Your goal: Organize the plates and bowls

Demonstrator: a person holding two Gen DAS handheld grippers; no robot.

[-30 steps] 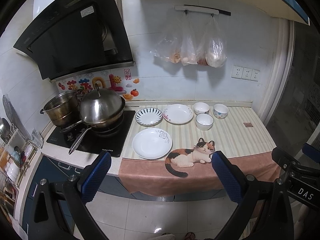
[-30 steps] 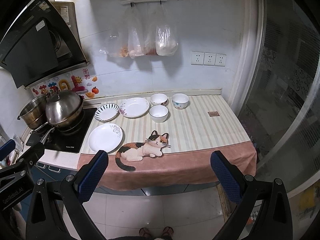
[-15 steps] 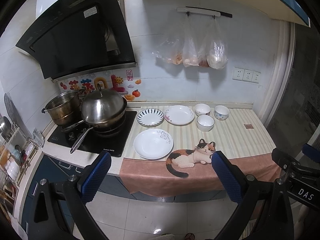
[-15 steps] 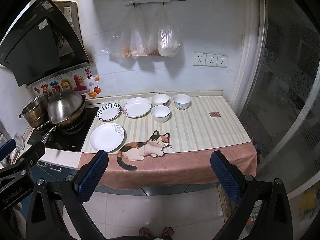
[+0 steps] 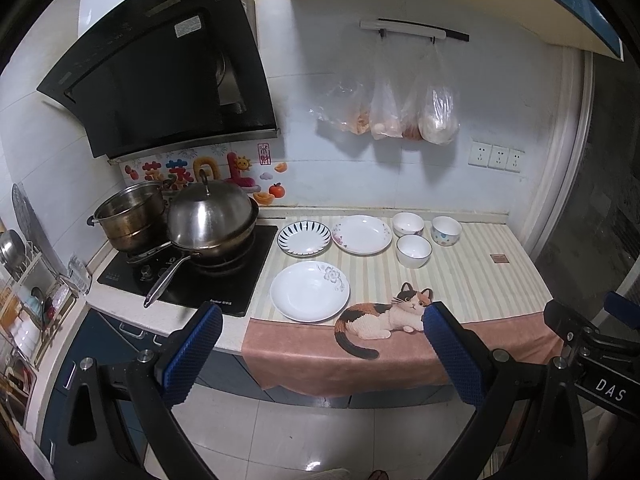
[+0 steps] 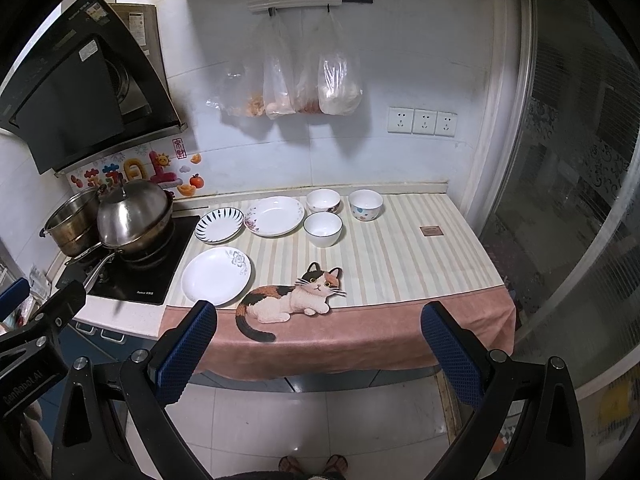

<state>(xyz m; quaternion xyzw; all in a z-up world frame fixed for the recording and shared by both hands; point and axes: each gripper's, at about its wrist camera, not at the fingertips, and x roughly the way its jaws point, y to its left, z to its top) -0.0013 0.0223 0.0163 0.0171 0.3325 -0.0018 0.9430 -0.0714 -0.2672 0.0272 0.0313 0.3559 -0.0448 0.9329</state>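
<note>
Hovering off the counter edge over the floor, left gripper (image 5: 322, 326) and right gripper (image 6: 318, 322) both have jaws spread wide, nothing held, likely staged for a first pick. Nearest on the striped cloth (image 6: 400, 264), past the cat print (image 6: 292, 300): large white plate (image 6: 216, 276). Behind it, blue-striped plate (image 6: 219, 225) and floral plate (image 6: 274, 215) side by side. Right of those, three bowls clustered: plain white bowl (image 6: 323, 229), then rear bowl (image 6: 323, 201) and dotted bowl (image 6: 365, 205). All separate, nothing stacked yet. Wok (image 5: 212, 220) on the hob crowds the left side, so stack clear of it.
</note>
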